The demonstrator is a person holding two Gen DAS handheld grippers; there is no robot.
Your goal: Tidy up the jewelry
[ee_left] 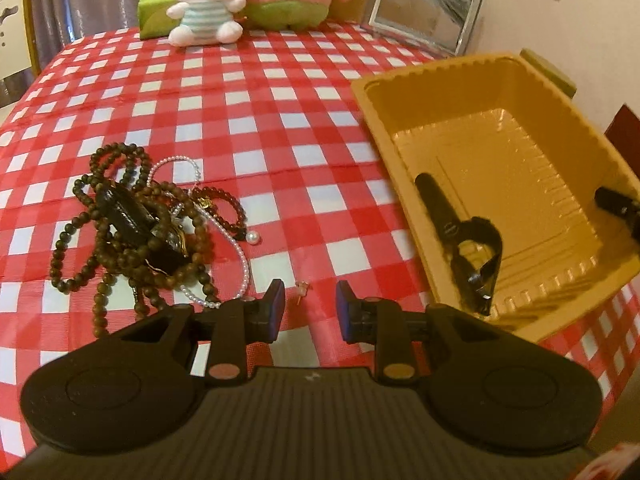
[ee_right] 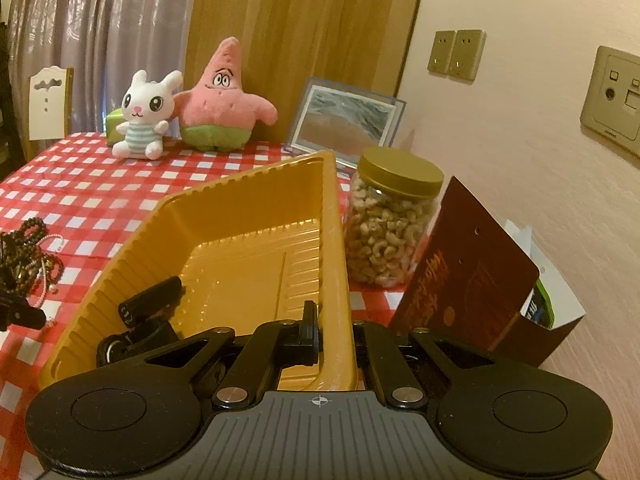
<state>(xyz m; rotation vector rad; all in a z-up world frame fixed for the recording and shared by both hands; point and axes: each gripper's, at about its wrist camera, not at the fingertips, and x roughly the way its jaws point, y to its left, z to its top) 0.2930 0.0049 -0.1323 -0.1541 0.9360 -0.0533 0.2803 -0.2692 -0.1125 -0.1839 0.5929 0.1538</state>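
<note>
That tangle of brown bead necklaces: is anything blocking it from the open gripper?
Nothing visible. The tangle of brown wooden bead necklaces lies just ahead-left of the open left gripper; only a tiny earring stud sits on the red checked tablecloth between its fingers.

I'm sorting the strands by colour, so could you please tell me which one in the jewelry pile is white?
The pearl strand: small white beads with one larger pearl, looping out right of the pile; the wooden bead strands are dark brown.

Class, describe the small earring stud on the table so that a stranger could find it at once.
Start at the red checked tablecloth, then find the tangled bead pile. The stud lies alone just right of it, before the left tongs: tiny, pale, separate from every strand.
</note>
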